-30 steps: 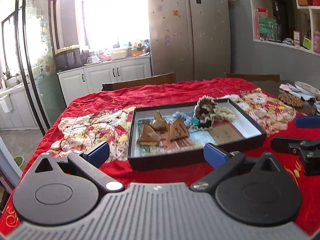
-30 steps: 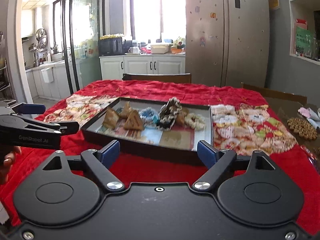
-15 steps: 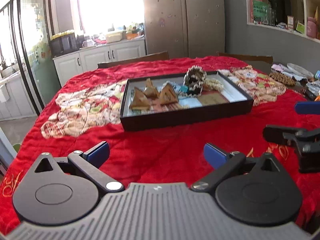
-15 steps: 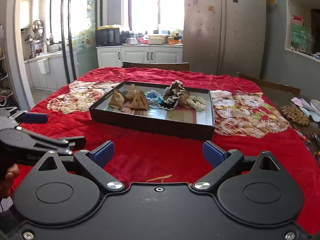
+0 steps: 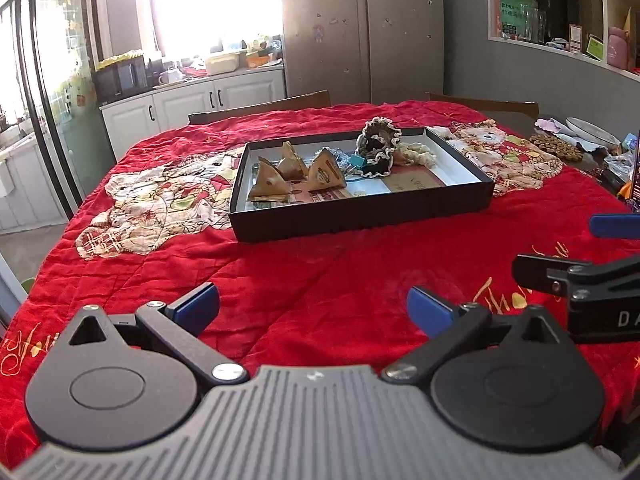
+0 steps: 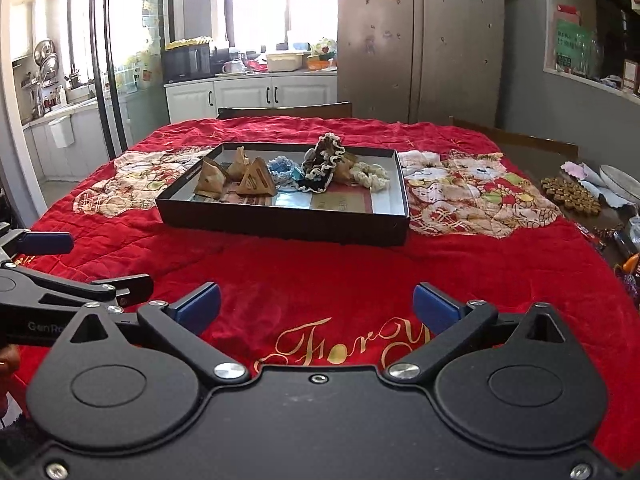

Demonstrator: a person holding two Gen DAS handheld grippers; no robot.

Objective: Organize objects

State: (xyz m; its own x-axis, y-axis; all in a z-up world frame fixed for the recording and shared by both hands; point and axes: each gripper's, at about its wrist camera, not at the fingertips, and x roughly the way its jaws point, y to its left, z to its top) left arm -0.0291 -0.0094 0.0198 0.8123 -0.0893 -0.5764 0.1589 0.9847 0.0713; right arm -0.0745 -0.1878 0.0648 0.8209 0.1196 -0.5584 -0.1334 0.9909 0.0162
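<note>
Both your grippers hang low over the red cloth (image 6: 320, 264) that covers the worktop, side by side and well short of the black tray (image 6: 280, 224). Your left gripper (image 5: 312, 308) has its blue-padded fingers (image 5: 198, 306) spread wide, nothing but cloth between them. Your right gripper (image 6: 316, 306) has just been opening, and there it is: fingers (image 6: 434, 306) far apart, only the gold lettering on the cloth showing in the gap. Neither one touches anything.

The things to sort all sit in that tray, out ahead in the middle of the worktop. At its left end, three brown triangular packets (image 6: 236, 178) cluster together, upright on their bases. Just right of them lies a blue frilly scrunchie (image 6: 280, 170), then a dark brown ruffled scrunchie (image 6: 324, 160) heaped highest in the pile, and a cream scrunchie (image 6: 370, 176) beside it toward the right wall. Flat printed cards (image 6: 336, 202) line the tray floor under them.

From your left wrist view, the right gripper pokes in at the right edge; from the right wrist view, the left gripper sits at the left edge with a bit of hand (image 6: 8, 360) behind it.
</note>
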